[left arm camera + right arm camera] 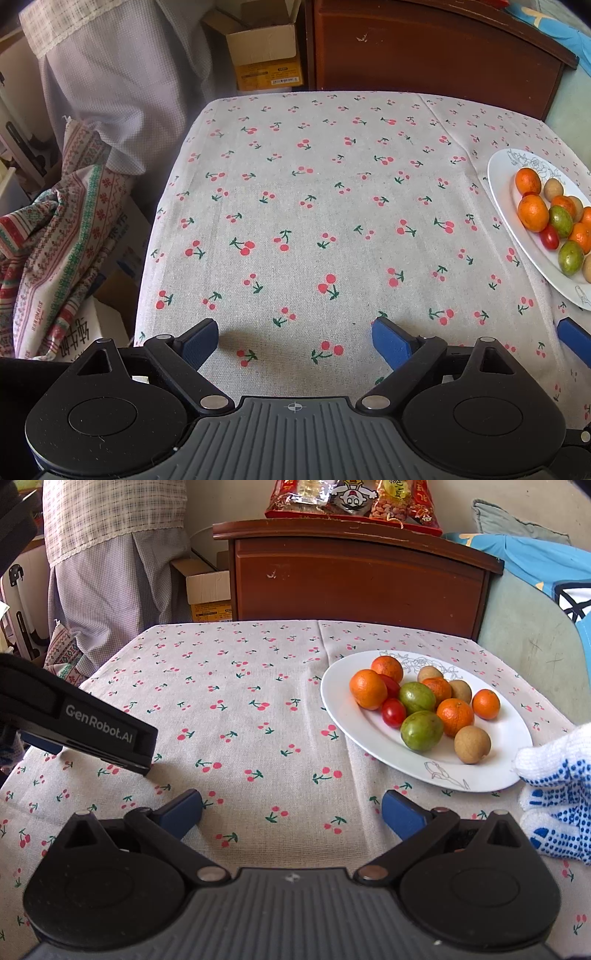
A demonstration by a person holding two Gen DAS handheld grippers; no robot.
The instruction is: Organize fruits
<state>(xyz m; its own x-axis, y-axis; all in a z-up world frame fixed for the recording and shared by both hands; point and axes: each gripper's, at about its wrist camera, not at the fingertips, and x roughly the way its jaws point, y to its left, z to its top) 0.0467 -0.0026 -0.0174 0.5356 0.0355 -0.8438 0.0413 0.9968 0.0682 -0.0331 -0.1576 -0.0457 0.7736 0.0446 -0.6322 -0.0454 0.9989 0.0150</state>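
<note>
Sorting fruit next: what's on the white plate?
On the plate: five oranges, two green fruits, two red tomatoes and three brown fruits. Anything lying beneath the pile is hidden.

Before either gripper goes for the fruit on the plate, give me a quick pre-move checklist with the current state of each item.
1. Left gripper open and empty: ok.
2. Right gripper open and empty: ok.
3. All fruit on the plate, none loose on the tablecloth: ok.
4. Cloth between the grippers and the plate free of obstacles: ok.
5. Gloved hand clear of the plate: not ok, its fingertips sit at the near rim.
6. Container to sort the fruit into: cannot tell, none in view.
</note>
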